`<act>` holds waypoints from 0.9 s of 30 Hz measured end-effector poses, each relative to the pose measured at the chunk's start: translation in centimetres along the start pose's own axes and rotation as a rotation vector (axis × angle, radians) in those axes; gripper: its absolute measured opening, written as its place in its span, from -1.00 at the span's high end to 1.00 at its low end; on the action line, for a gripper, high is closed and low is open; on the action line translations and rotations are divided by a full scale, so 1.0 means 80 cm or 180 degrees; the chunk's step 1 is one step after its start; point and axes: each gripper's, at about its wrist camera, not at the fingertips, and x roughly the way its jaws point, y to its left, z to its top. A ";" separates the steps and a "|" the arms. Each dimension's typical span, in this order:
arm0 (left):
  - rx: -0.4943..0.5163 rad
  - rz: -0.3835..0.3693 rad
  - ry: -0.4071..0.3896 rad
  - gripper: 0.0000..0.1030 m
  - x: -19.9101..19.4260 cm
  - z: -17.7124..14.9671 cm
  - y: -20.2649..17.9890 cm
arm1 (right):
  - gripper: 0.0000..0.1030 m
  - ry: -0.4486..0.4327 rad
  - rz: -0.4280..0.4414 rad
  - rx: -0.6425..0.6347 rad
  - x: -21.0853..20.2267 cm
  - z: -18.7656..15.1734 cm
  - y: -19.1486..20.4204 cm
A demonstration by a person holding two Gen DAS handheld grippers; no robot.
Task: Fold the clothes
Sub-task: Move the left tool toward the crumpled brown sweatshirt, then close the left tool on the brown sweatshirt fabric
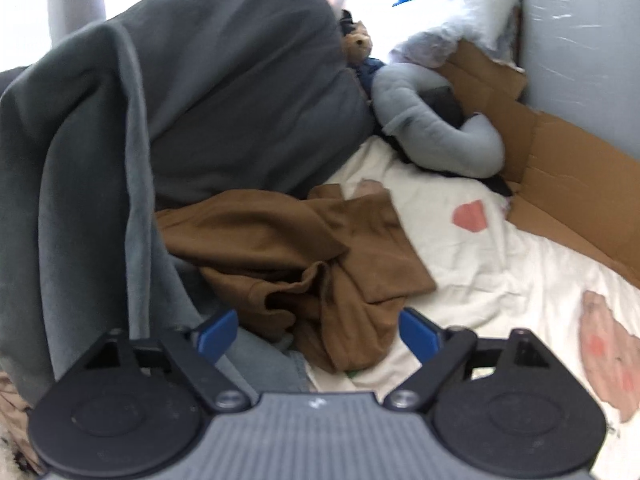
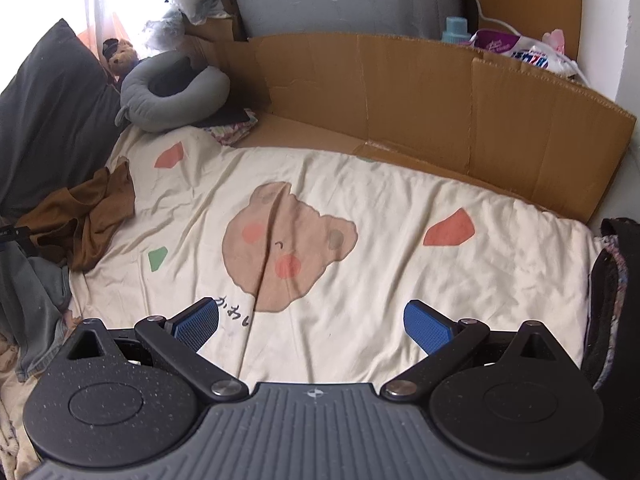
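Brown garment (image 1: 304, 256): crumpled at bedsheet's (image 2: 400, 208) left edge, just ahead of wide-open, empty left gripper (image 1: 318, 332). Right gripper (image 2: 316, 324): wide open, empty, over sheet's middle.

The crumpled brown cotton garment (image 1: 304, 256) lies on the cream cartoon-print bedsheet (image 2: 400, 216), right up against the big dark grey pillow (image 1: 240, 92) on its left. Behind it sits a grey U-shaped neck pillow (image 2: 172, 92), and flattened brown cardboard (image 2: 440, 104) stands along the sheet's far edge.
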 end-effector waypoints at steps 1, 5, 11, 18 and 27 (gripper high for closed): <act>-0.0023 0.0018 -0.0018 -0.73 0.004 -0.001 0.003 | -0.96 -0.0002 0.0013 -0.0018 0.004 -0.004 0.002; -0.0051 0.0074 -0.0090 -0.59 0.023 -0.005 0.013 | -0.96 0.0043 0.0079 -0.0014 0.021 -0.017 0.005; -0.0061 0.0072 -0.0134 -0.33 0.055 -0.012 0.017 | -0.96 0.0161 0.0177 0.0032 0.042 -0.038 0.009; 0.0000 0.0201 -0.0206 -0.07 0.091 -0.017 0.026 | -0.93 0.0149 0.0306 0.0040 0.052 -0.050 0.014; -0.0146 0.0385 -0.0051 0.78 0.117 -0.016 0.044 | -0.82 0.0231 0.0357 0.0055 0.060 -0.065 0.016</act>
